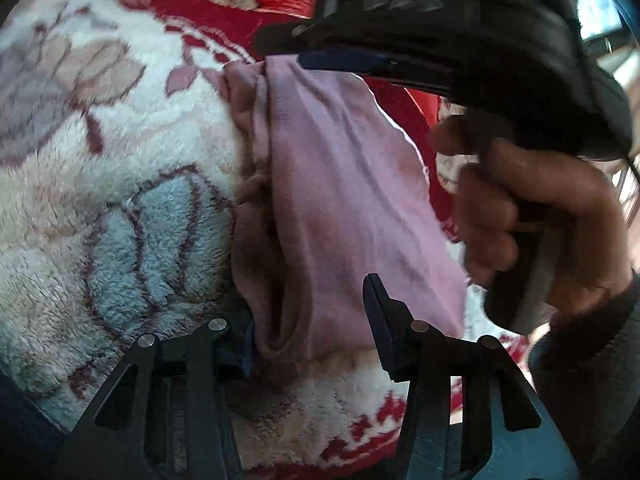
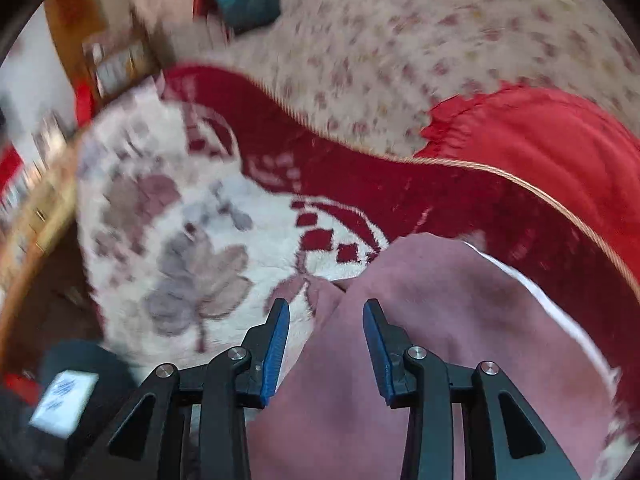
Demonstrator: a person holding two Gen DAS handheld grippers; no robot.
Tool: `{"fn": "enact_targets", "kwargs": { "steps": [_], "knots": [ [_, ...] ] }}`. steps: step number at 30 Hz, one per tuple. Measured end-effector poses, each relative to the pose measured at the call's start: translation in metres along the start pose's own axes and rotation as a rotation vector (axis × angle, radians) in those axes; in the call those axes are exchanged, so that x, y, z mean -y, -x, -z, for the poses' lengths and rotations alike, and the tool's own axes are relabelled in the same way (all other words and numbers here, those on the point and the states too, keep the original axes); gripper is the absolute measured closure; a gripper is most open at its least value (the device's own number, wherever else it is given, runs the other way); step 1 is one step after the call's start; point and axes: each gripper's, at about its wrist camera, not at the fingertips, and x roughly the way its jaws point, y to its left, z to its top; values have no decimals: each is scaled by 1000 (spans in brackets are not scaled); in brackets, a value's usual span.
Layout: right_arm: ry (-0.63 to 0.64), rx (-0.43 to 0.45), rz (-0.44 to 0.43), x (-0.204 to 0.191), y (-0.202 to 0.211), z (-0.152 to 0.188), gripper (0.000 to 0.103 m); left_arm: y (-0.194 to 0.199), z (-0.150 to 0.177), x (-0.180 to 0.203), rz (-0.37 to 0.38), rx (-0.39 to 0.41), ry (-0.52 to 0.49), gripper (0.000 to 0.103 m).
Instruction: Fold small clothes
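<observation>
A small pink garment (image 1: 344, 200) lies bunched and partly folded on a fluffy white, red and grey blanket (image 1: 120, 160). My left gripper (image 1: 312, 320) is open, its jaws astride the garment's near end; the left finger is partly hidden under the cloth. The right gripper (image 1: 400, 68) shows in the left wrist view above the garment's far end, held by a hand (image 1: 532, 216). In the right wrist view the right gripper (image 2: 326, 320) is open just over the pink garment (image 2: 420, 340), which has a white edge.
The blanket (image 2: 180, 220) has a dark red border. Beyond it lie a red cloth (image 2: 540, 132) and a beige flowered cover (image 2: 440, 40). Wooden furniture (image 2: 100, 40) stands at the left. A dark object with a white label (image 2: 64, 400) sits at lower left.
</observation>
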Motion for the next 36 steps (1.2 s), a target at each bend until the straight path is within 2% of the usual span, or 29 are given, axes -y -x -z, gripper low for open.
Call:
{"fn": "enact_targets", "kwargs": {
  "steps": [3,8,11,14,16,17,18,22,23,24,25,28,31,36],
  "knots": [
    [91,-89,82,-13,-29,-11,66,0,-2,-11,44,-5,54,57],
    [184,-179,206,-21,-64,-19,66,-2,-1,-12,45,-7,61,57],
    [193,-226,209,-19,-81,-20,59,-2,-1,-14,52,-9,71,57],
    [150,-232,197,-12,-84,-22,59,-2,-2,-17,50,-7,68,57],
    [97,-232,178,-2,-80,-23,82,-1,-4,-19,47,-5,62,57],
    [73,-232,174,2,-80,-24,86,-1,-4,-19,46,-4,59,57],
    [49,-224,161,7,-76,-25,93,-3,-4,-18,42,-3,56,57],
    [-35,-151,114,27,-50,-24,96,-5,-5,-8,14,5,9,58],
    [-58,-129,100,32,-41,-23,96,-5,-5,-3,4,15,-11,65],
    [-79,-106,84,38,-31,-22,96,-3,-4,4,-9,26,-39,83],
    [-92,-88,75,40,-22,-20,96,-3,-5,8,-13,25,-55,90],
    [-141,-23,40,54,9,-9,96,-1,-5,26,-7,61,-119,93],
    [-210,58,1,78,43,10,96,0,-2,54,-26,108,-227,93],
    [-388,187,-89,131,83,61,96,-25,4,95,7,50,-335,94]
  ]
}}
